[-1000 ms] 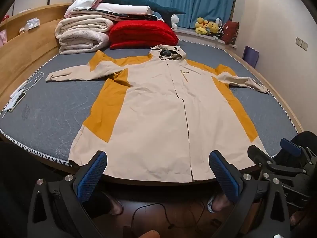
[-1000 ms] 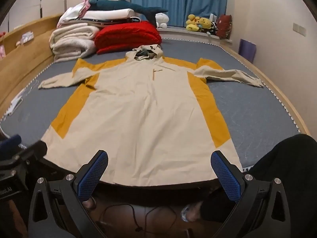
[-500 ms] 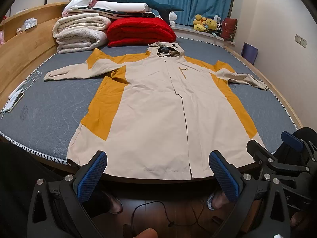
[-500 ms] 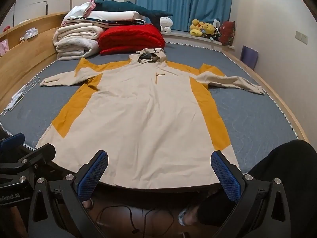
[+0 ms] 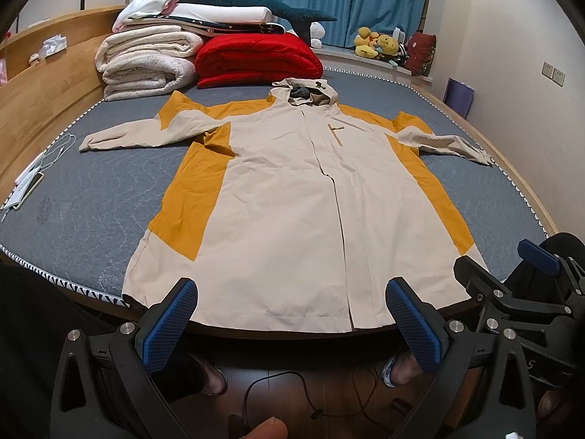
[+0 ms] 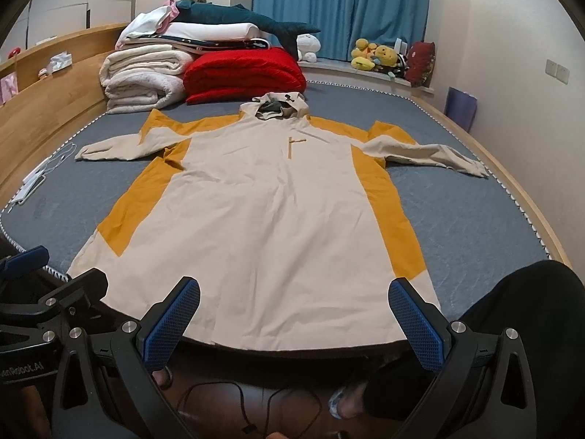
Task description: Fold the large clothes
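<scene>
Coat point(image 5: 292, 201), beige with orange panels, lies flat and face up on the grey bed point(image 5: 91, 197), sleeves spread and hood toward the blankets point(image 5: 146, 62), while the left gripper point(image 5: 292, 323) and right gripper point(image 6: 294, 323) hover at its hem, jaws apart, holding nothing.
</scene>
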`<action>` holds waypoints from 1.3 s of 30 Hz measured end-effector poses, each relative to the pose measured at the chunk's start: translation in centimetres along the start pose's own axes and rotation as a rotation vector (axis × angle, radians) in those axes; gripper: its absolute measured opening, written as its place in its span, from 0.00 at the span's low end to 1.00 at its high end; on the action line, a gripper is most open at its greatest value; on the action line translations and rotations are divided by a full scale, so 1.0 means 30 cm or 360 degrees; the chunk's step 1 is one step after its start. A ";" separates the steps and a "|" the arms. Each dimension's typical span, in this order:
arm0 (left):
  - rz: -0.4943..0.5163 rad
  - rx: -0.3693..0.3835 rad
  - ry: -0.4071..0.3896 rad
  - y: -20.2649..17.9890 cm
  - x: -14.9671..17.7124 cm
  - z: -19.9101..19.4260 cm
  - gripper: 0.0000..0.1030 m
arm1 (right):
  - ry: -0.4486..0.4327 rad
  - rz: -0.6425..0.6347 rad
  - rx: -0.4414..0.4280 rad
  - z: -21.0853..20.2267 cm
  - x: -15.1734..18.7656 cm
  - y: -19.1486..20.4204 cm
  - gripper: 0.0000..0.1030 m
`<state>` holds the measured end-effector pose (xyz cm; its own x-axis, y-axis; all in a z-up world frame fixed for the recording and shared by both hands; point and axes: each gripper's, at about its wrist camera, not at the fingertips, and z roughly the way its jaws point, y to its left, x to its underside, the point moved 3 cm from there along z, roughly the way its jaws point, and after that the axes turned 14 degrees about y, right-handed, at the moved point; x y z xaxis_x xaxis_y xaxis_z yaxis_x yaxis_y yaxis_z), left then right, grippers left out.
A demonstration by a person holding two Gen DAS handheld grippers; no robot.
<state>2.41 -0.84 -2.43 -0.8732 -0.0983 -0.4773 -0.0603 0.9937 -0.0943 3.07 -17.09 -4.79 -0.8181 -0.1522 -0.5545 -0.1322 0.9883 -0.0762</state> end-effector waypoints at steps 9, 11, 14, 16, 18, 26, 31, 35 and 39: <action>0.0001 0.0001 -0.0003 -0.004 0.003 0.001 1.00 | 0.0001 -0.0001 0.0000 0.001 -0.003 -0.001 0.99; 0.0000 0.0002 -0.0001 -0.004 0.003 0.001 1.00 | 0.0001 -0.0001 0.0001 0.001 -0.003 -0.001 0.99; 0.0000 0.0000 -0.0002 -0.004 0.003 0.001 1.00 | 0.0000 -0.0001 0.0000 0.001 -0.003 -0.001 0.99; -0.0001 0.0000 -0.0001 -0.009 0.004 0.000 1.00 | -0.0001 -0.0002 0.0001 0.001 -0.003 -0.002 0.99; -0.0001 0.0000 -0.0002 -0.009 0.004 0.000 1.00 | -0.0001 -0.0002 0.0001 0.001 -0.004 -0.002 0.99; 0.0000 0.0001 -0.0001 -0.007 0.004 0.000 1.00 | -0.0001 -0.0001 0.0001 0.001 -0.003 0.000 0.99; -0.0001 0.0002 0.0001 -0.007 0.004 0.000 1.00 | -0.0002 -0.0001 0.0002 0.001 -0.002 0.000 0.99; -0.0002 0.0003 0.0001 -0.005 0.003 0.000 1.00 | -0.0002 -0.0002 0.0002 0.001 -0.003 0.000 0.99; -0.0002 0.0003 0.0002 -0.004 0.003 -0.001 1.00 | -0.0003 -0.0002 0.0003 0.001 -0.002 0.001 0.99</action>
<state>2.34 -0.97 -2.44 -0.8737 -0.0995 -0.4763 -0.0606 0.9935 -0.0964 3.15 -17.05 -4.78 -0.8171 -0.1532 -0.5558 -0.1321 0.9881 -0.0782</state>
